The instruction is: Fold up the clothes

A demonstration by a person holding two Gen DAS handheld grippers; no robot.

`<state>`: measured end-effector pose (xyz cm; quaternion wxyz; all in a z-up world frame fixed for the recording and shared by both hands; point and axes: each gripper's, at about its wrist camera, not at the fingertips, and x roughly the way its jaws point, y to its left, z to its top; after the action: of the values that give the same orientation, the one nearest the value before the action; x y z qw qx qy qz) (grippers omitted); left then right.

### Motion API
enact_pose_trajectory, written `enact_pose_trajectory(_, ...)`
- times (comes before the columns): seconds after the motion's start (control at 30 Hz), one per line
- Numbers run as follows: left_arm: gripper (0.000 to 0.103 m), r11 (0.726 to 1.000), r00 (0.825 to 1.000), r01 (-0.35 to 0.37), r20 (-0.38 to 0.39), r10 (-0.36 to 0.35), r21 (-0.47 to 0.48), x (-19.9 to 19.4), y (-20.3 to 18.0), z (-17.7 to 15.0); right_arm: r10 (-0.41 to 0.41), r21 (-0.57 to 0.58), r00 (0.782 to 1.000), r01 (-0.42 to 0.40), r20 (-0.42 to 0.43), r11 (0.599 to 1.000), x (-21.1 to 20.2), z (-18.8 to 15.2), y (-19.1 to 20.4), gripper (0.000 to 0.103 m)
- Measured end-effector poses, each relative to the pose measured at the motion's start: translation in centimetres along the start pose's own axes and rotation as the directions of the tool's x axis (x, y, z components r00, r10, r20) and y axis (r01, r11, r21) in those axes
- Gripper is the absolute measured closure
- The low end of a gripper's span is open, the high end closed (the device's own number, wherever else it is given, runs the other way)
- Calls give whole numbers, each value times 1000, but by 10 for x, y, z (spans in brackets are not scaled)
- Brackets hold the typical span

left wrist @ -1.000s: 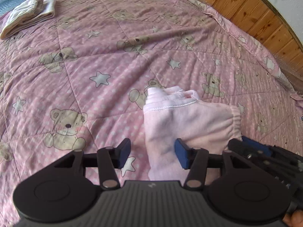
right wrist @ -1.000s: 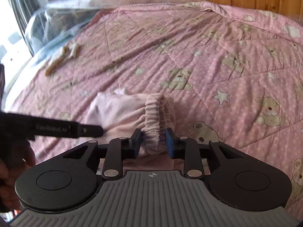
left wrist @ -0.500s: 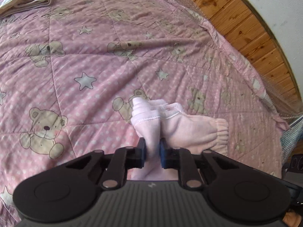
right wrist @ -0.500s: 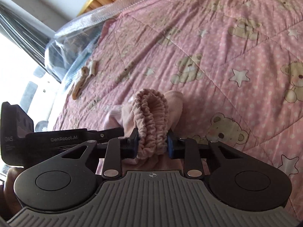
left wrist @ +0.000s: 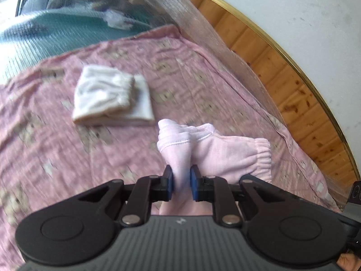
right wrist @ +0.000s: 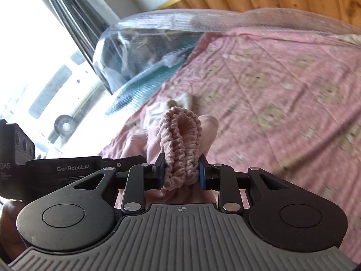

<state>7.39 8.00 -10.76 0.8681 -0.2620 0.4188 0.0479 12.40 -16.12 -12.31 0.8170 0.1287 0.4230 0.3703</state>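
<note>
Pink bear-print quilt (left wrist: 56, 149), wooden wall panelling (left wrist: 300, 94), bright window (right wrist: 33, 56).

left wrist view: close behind its gripper (left wrist: 181, 186), angled down across the pink quilt (left wrist: 56, 149) toward the wood wall. right wrist view: same closeness, facing the window. both share the pink garment (left wrist: 216, 151) and quilt.

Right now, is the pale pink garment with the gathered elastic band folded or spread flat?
Folded and bunched: the pale pink garment is doubled over, clamped by the left gripper and right gripper.
</note>
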Motion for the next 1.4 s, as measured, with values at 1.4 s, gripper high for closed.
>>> enact_pose_trajectory(1.4, 65, 973, 984, -128, -101, 149, 192, 109, 92, 111, -320, -344, 941, 264, -116, 901, 227, 72, 67, 69)
